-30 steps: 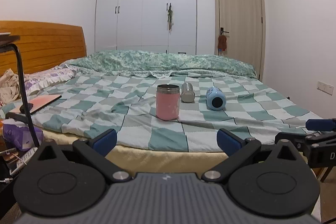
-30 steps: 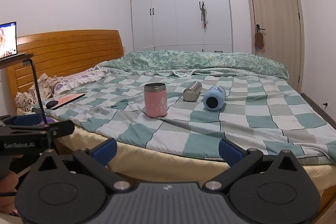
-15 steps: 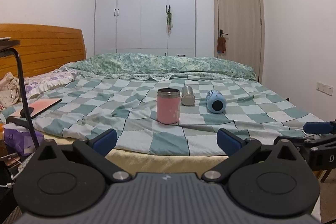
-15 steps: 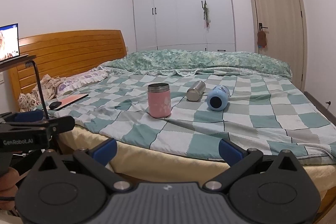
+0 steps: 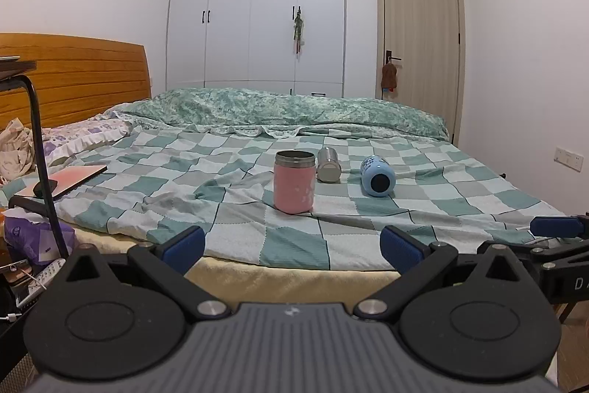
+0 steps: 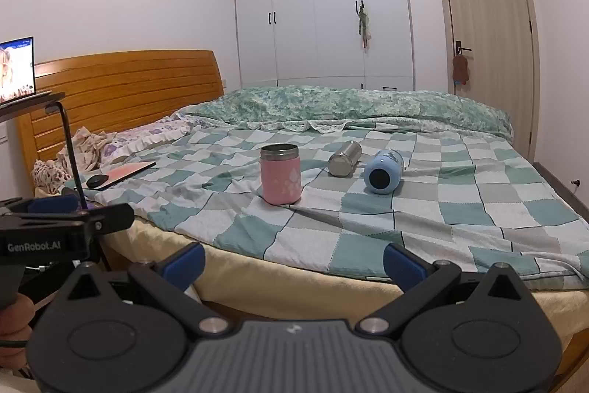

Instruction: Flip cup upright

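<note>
Standing upright on bed [image 5: 331,245]: pink cup [image 5: 293,182]; blue cup [image 5: 377,176] on side at 3 o'clock. Left gripper [image 5: 292,242], right gripper [image 6: 293,262] spread apart, holding nothing.

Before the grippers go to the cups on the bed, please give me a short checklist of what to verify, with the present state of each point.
1. Left gripper open and holding nothing: ok.
2. Right gripper open and holding nothing: ok.
3. Pink cup upright: ok, it stands with its mouth up.
4. Steel cup upright: not ok, it lies on its side.
5. Blue cup upright: not ok, it lies on its side, one end toward the cameras.
6. Grippers near the cups: not ok, both are short of the edge of the bed.
</note>
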{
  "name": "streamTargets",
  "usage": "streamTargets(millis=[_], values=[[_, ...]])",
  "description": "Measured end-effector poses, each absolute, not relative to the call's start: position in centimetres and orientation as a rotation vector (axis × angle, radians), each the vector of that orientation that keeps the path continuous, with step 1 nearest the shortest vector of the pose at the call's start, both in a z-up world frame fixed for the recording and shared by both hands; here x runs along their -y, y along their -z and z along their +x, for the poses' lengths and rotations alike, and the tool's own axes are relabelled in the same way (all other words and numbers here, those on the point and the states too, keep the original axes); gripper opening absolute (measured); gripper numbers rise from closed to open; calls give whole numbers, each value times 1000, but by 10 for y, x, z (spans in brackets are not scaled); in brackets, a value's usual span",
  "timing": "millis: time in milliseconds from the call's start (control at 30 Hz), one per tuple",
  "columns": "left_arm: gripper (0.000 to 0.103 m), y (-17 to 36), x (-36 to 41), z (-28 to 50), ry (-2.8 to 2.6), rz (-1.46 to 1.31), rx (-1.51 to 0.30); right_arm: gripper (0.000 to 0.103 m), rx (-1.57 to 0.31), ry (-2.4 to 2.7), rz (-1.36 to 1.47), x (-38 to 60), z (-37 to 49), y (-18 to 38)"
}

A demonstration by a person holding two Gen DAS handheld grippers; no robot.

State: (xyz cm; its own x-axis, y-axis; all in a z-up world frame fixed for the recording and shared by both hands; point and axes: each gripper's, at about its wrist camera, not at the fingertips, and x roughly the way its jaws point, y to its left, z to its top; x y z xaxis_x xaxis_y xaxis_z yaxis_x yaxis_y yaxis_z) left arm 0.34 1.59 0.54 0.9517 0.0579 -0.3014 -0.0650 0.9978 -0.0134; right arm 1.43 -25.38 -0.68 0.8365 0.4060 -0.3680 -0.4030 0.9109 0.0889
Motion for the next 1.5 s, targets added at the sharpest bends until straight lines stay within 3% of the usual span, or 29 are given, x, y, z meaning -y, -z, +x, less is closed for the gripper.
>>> streamTargets(millis=[1500], values=[[103,-5,-11,3,-55,-9,-298,103,-386,-420,-7,252,14,6]])
